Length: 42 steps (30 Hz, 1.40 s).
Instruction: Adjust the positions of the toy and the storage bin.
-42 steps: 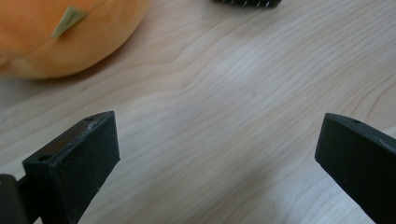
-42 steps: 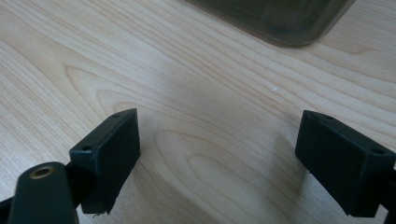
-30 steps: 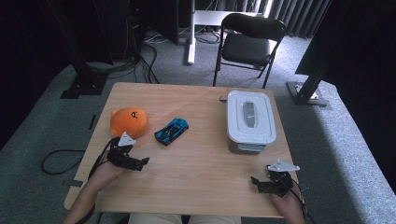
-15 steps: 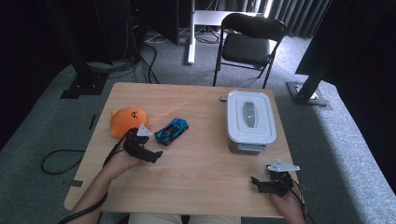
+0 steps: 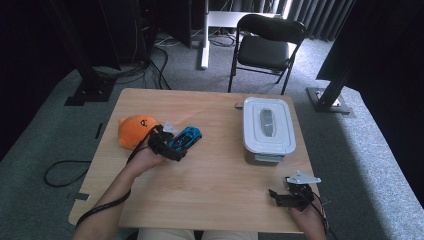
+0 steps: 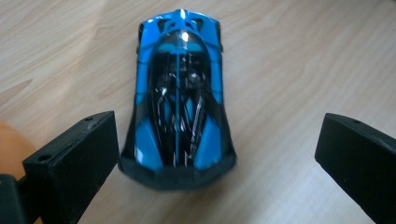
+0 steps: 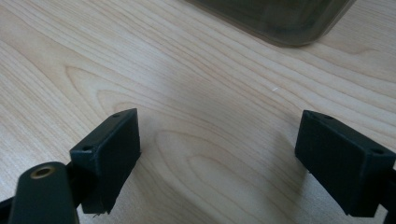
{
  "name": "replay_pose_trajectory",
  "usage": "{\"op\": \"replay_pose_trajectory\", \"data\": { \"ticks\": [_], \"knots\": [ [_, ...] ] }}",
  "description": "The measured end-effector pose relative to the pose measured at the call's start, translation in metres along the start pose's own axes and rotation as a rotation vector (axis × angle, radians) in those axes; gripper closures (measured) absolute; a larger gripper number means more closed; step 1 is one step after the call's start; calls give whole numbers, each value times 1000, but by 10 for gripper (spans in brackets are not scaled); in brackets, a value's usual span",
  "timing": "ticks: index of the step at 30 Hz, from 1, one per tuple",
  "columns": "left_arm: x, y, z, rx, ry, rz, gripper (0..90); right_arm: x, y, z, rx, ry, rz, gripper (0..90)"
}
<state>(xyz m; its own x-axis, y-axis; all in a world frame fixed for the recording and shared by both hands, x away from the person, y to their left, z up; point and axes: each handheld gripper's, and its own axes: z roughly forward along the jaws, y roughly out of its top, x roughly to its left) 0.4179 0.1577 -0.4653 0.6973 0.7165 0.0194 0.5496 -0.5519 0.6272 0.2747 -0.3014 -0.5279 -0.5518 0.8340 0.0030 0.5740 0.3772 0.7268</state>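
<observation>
A blue and black toy car [image 5: 185, 138] lies on the wooden table [image 5: 215, 180], left of centre. My left gripper [image 5: 172, 150] is open at the car's near end; in the left gripper view the car [image 6: 180, 93] lies between the wide-apart jaws, its tail level with the fingertips [image 6: 88, 144], untouched. An orange plush toy [image 5: 135, 131] sits just left of the car. My right gripper [image 5: 282, 197] rests open near the table's front right, with bare wood [image 7: 215, 140] between its jaws.
A grey lidded plastic box [image 5: 267, 129] stands at the right of the table; its corner [image 7: 280, 23] shows ahead of the right gripper. Beyond the table's far edge stand a black folding chair [image 5: 262, 45] and stand bases on carpet.
My left gripper has moved right and forward from beside the plush toy up to the blue car's near end. The right gripper has stayed where it was.
</observation>
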Motion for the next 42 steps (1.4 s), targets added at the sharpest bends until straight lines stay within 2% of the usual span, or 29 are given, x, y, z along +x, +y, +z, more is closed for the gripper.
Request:
{"op": "replay_pose_trajectory", "data": {
  "ticks": [4, 5, 6, 11, 13, 16, 17, 19, 20, 23, 27, 28, 30, 31, 32, 33, 35, 39, 42],
  "knots": [
    [7, 8, 11, 29, 0, -12, 4, 0, 0, 0, -1, 0, -1, 138],
    [8, 11, 14, 43, 25, -12, 4, 0, 0, 0, -1, 0, -1, 138],
    [9, 13, 20, 68, 25, -6, 4, 0, 0, 0, -1, 0, -1, 139],
    [10, 18, 27, 78, 33, -7, 4, 0, 0, 0, -1, -1, -1, 139],
    [11, 24, 35, 100, 36, -2, 4, 0, 0, 0, -1, -1, -1, 139],
    [13, 28, 40, 128, 12, 1, 5, 0, 0, 0, -1, -1, -1, 139],
    [13, 29, 43, 141, 8, 15, 5, 0, 0, 0, -1, -1, -1, 139],
    [13, 31, 48, 146, 19, 27, 13, 0, 0, 0, -1, -1, 0, 140],
    [14, 32, 51, 150, 24, 35, 62, 0, 0, 0, -1, -1, 0, 140],
    [13, 35, 56, 159, 38, 29, 62, 0, 0, 0, -2, -1, -1, 140],
    [14, 37, 60, 168, 48, 14, 62, 0, 0, 0, -2, -1, -1, 141],
    [13, 37, 63, 193, 54, 20, 62, 0, 0, 0, -2, -1, -1, 141],
    [12, 37, 65, 202, 48, 19, 83, 0, 0, 0, -2, -1, -1, 142],
    [12, 37, 66, 206, 58, 19, 83, 0, 0, 0, -2, -1, -1, 142],
    [12, 36, 66, 204, 39, 18, 96, 0, 0, 0, -2, -1, -2, 142],
    [12, 36, 67, 205, 44, 14, 131, 0, 0, 0, -2, -1, -2, 142],
    [12, 35, 68, 212, 49, 18, 148, 0, 0, 0, -2, -1, -1, 142],
    [12, 33, 68, 213, 39, 5, 150, 0, 0, 0, -2, -1, 0, 142],
    [13, 33, 67, 208, 41, -12, 189, 0, 0, 0, -2, -1, -1, 142]
  ]
}}
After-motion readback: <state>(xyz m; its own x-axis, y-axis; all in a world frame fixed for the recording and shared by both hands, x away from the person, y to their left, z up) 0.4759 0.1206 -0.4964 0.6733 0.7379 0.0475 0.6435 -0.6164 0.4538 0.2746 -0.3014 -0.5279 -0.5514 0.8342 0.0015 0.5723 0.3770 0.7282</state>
